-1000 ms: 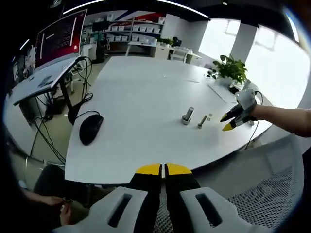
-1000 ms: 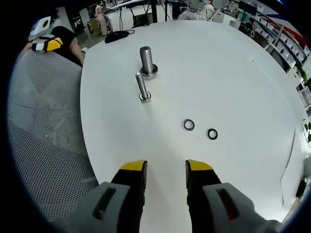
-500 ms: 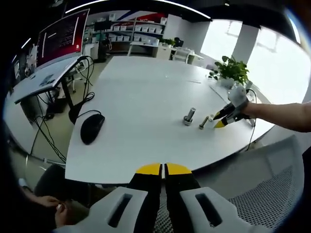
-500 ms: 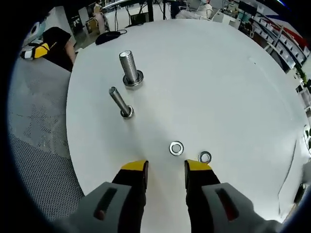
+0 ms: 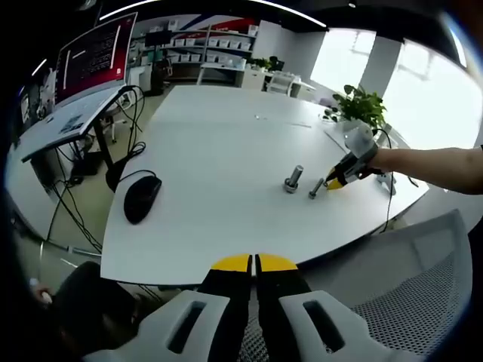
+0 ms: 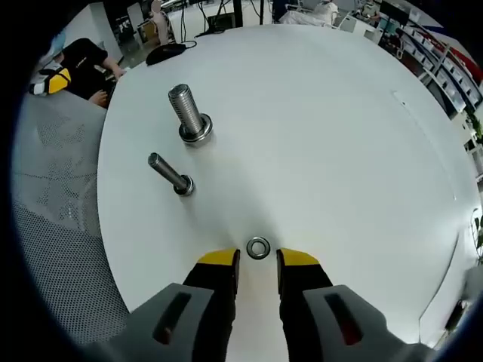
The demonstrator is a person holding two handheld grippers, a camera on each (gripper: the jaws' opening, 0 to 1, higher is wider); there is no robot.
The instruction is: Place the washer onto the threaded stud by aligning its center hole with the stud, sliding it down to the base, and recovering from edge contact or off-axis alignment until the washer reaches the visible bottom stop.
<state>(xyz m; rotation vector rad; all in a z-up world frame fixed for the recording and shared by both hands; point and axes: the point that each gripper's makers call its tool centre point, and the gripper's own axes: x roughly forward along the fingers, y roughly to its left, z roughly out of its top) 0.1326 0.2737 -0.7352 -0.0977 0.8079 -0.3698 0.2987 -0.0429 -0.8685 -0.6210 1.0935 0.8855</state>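
The right gripper [image 6: 256,262] is held low with jaws parted around a washer [image 6: 258,248], ready for pickup; the left gripper [image 5: 255,263], clenched empty, is parked off the table's [image 5: 226,166] edge.

White table [image 6: 339,136]; silver washer [image 6: 258,248]; black mouse [image 5: 140,199].

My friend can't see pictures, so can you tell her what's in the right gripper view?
The right gripper hangs low over a white table, its yellow-tipped jaws open on either side of a small metal washer lying flat. Farther off stand two threaded studs, a thick one and a thin one.
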